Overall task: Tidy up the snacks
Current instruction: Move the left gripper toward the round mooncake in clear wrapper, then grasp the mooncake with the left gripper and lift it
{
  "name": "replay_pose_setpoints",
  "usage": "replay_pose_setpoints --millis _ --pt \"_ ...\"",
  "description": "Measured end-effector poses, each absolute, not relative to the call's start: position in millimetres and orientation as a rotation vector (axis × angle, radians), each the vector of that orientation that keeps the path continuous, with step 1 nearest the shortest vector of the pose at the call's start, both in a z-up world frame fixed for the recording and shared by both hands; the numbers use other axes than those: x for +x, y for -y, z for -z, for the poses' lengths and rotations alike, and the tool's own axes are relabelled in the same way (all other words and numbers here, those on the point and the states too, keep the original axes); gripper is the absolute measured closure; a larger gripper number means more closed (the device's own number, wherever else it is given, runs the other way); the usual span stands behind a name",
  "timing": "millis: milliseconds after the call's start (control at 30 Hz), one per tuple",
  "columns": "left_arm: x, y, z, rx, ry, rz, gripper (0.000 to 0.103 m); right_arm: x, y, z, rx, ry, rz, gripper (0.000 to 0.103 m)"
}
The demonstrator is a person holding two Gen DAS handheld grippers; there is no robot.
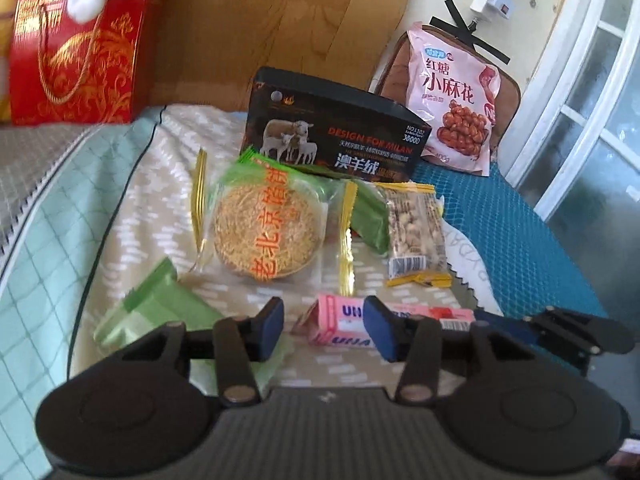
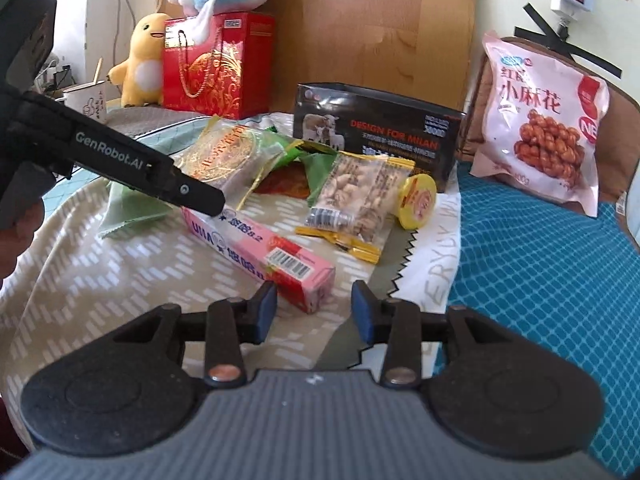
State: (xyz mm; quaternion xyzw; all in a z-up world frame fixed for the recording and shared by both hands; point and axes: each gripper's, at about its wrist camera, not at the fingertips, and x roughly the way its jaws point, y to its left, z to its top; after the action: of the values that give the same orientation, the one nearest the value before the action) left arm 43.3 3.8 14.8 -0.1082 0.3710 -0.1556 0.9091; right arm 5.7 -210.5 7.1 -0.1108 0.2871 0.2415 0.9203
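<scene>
Snacks lie on a beige patterned cloth [image 1: 152, 208] on a bed. A pink UHA candy box [image 1: 344, 320] lies right before my open left gripper [image 1: 324, 328], its near end between the fingers. In the right wrist view the same pink box [image 2: 256, 248] lies ahead of my open right gripper [image 2: 314, 312], its near corner between the tips. Behind are a round cake in clear wrap [image 1: 268, 228], green packets [image 1: 160, 312], a nut bag [image 1: 416, 232], a small yellow cup [image 2: 418, 200], a black box [image 1: 340, 132] and a pink twist-snack bag [image 1: 456, 96].
A red gift box [image 1: 80, 48] stands at the back left with plush toys [image 2: 140, 60] beside and on it. A blue mesh mat [image 2: 540, 248] covers the right side. A wooden headboard [image 2: 360, 20] is behind. The left gripper's body [image 2: 120, 160] reaches in from the left.
</scene>
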Motion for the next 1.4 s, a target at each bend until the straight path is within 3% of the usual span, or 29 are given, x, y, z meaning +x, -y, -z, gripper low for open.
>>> replay_pose_setpoints --millis 33,200,400,533,767,1100,1333,1367,1400 --pt "42.7 -3.7 -15.1 -0.23 -0.77 0.34 0.074 6.4 209.5 -6.7 -0.23 -0.587 -0.507 0.059" --pt "43.9 -2.2 -29.0 -0.246 -0.767 0.366 0.076 9.8 205.9 -7.4 -0.221 -0.578 -0.506 0.064" --pt "86.7 -1.8 -86.1 -0.244 -0.578 0.381 0.077 36.6 220.3 -49.7 -0.127 -0.446 -0.501 0.065" --pt "155.9 6.7 -102.7 -0.25 -0.532 0.334 0.076 99.7 218.3 -76.7 -0.08 -0.371 -0.476 0.064" --pt "236.0 13.7 -79.3 -0.245 -0.618 0.262 0.076 204.8 204.0 -65.9 -0.068 -0.46 -0.414 0.064" --pt "147.8 -76.7 -63.4 -0.394 -0.647 0.353 0.075 132.3 225.8 -46.6 0.16 -0.555 -0.664 0.063" --pt "108.8 -75.7 -23.0 -0.404 -0.789 0.305 0.076 90.8 185.6 -11.6 0.09 -0.722 -0.797 0.064" --pt "105.9 -73.2 -22.2 -0.409 -0.79 0.309 0.077 88.6 182.5 -10.4 0.102 -0.734 -0.817 0.073" --pt "102.9 -67.4 -24.2 -0.395 -0.788 0.3 0.077 85.4 180.5 -11.2 0.116 -0.746 -0.831 0.075"
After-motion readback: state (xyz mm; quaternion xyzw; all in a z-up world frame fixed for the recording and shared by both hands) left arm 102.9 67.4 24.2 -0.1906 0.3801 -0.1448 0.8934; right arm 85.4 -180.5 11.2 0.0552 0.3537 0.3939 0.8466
